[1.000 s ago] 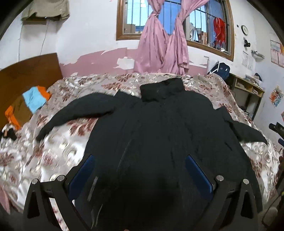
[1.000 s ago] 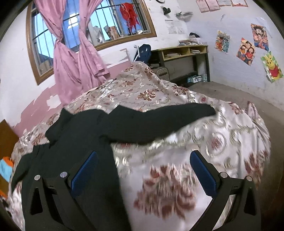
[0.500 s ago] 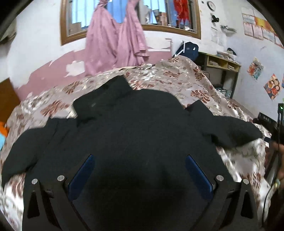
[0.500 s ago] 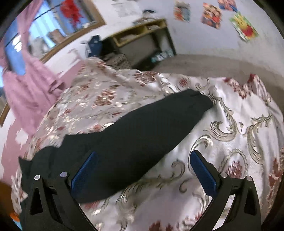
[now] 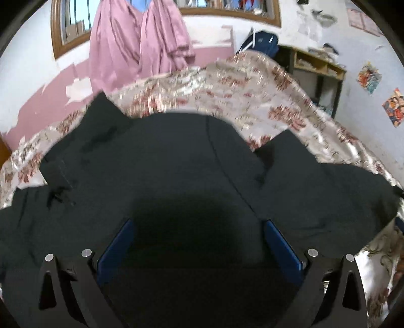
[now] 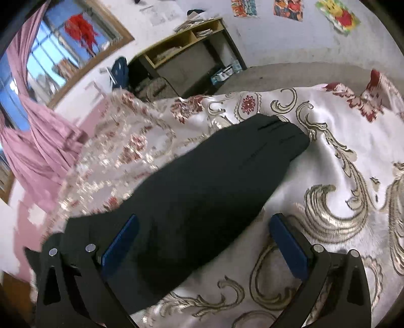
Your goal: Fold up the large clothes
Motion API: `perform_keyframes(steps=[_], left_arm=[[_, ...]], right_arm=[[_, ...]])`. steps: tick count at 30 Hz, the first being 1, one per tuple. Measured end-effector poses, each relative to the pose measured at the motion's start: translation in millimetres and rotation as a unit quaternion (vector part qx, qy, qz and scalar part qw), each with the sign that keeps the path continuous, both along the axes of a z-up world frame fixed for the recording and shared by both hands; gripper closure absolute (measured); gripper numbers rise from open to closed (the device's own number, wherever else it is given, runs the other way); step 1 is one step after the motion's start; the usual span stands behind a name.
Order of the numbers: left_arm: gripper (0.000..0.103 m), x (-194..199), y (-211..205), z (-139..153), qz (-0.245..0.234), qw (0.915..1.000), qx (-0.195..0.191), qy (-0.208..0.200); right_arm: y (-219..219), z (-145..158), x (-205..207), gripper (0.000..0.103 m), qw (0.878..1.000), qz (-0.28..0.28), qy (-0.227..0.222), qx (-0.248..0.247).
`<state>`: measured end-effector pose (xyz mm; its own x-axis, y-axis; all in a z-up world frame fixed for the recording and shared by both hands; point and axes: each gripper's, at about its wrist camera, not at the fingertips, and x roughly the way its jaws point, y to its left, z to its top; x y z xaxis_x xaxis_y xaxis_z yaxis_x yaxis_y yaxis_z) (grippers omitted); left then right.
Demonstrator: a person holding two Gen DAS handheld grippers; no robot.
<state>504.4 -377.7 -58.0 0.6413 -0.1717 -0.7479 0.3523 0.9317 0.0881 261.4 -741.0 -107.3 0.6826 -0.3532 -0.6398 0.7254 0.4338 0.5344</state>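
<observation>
Hovering over a large black knitted sweater [image 5: 176, 161] spread flat on a bed covered with a shiny cream bedspread patterned in red flowers and gold scrolls [image 5: 252, 93], we hold our left gripper [image 5: 199, 242] low above the garment's body, its blue-padded fingers [image 5: 116, 242] spread wide with nothing between them but dark cloth lying beneath. The sweater's collar [image 5: 101, 111] points toward the pink knotted curtains [image 5: 136, 43] at the wood-framed window [image 5: 58, 37], and one sleeve [image 5: 328, 186] runs out from the body toward the bedspread's edge.

From our right gripper [image 6: 204, 237] we look along that sleeve [image 6: 214, 181], which lies straight across the bedspread [image 6: 341, 156] with its cuff [image 6: 285, 133] at the far end, pointing toward the wooden shelf unit [image 6: 186, 53] against the white wall. These fingers [image 6: 287, 244] are also wide apart and grip nothing: one pad sits over the sleeve's upper part, the other over bare bedspread just beside the sleeve. Cartoon posters [image 6: 338, 15] hang on the wall beyond the bed.
</observation>
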Motion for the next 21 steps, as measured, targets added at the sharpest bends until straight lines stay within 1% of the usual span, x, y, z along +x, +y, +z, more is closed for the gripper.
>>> perform_keyframes(steps=[2, 3, 4, 6, 8, 9, 10, 11, 12, 13, 14, 16, 17, 19, 21], left_arm=[[0.0, 4.1, -1.6, -10.6, 0.002, 0.9997, 0.013, 0.018], [0.0, 4.3, -1.9, -13.8, 0.002, 0.9996, 0.016, 0.022], [0.0, 4.2, -2.4, -15.4, 0.001, 0.9996, 0.018, 0.023], [0.0, 2.3, -2.4, -18.8, 0.0, 0.9995, 0.022, 0.024], [0.0, 2.9, -3.1, -22.2, -0.001, 0.9994, 0.024, 0.025], [0.0, 2.8, -3.1, -23.0, 0.0, 0.9994, 0.025, 0.025], [0.0, 2.3, -3.1, -22.8, -0.001, 0.9994, 0.025, 0.025], [0.0, 2.7, -2.7, -21.7, -0.002, 0.9994, 0.023, 0.026], [0.0, 3.3, -0.4, -20.2, -0.009, 0.9993, 0.016, 0.033], [0.0, 4.0, 2.7, -18.2, -0.02, 0.999, 0.005, 0.041], [0.0, 3.1, 8.4, -14.9, -0.035, 0.9981, -0.013, 0.049], [0.0, -3.9, 22.8, -7.3, -0.069, 0.9944, -0.049, 0.062], [0.0, -7.0, 28.1, -4.7, -0.078, 0.9932, -0.056, 0.066], [0.0, -16.0, 43.7, 1.6, -0.089, 0.9912, -0.066, 0.073], [0.0, -22.2, 59.7, 6.3, -0.083, 0.9911, -0.068, 0.08]], right_arm=[[-6.0, -2.8, -4.8, 0.001, 0.999, -0.009, -0.032, 0.018], [-6.5, -3.8, -4.1, 0.001, 0.999, -0.011, -0.038, 0.019], [-5.5, -4.3, -1.3, 0.001, 0.999, -0.01, -0.039, 0.015], [-1.0, -4.8, 7.2, 0.001, 1.0, 0.002, -0.026, 0.002], [3.5, -5.8, 17.3, 0.009, 1.0, 0.014, -0.013, -0.012], [4.7, -6.8, 19.5, 0.021, 1.0, 0.019, -0.013, -0.013], [4.1, -8.8, 19.8, 0.044, 1.0, 0.024, -0.016, -0.006], [0.8, -16.4, 24.6, 0.056, 0.999, 0.027, -0.018, 0.017], [-1.2, -21.7, 24.2, 0.069, 0.999, 0.025, -0.018, 0.029], [-2.5, -24.6, 22.4, 0.076, 0.999, 0.023, -0.022, 0.035], [-5.6, -25.3, 21.3, 0.079, 0.998, 0.018, -0.037, 0.044], [-6.6, -19.9, 17.8, 0.09, 0.996, 0.019, -0.073, 0.055], [-5.7, -10.7, 18.9, 0.091, 0.993, 0.026, -0.099, 0.05], [2.3, 6.8, 23.6, 0.094, 0.992, 0.04, -0.118, 0.022], [12.0, 22.1, 32.0, 0.095, 0.99, 0.06, -0.131, 0.001]])
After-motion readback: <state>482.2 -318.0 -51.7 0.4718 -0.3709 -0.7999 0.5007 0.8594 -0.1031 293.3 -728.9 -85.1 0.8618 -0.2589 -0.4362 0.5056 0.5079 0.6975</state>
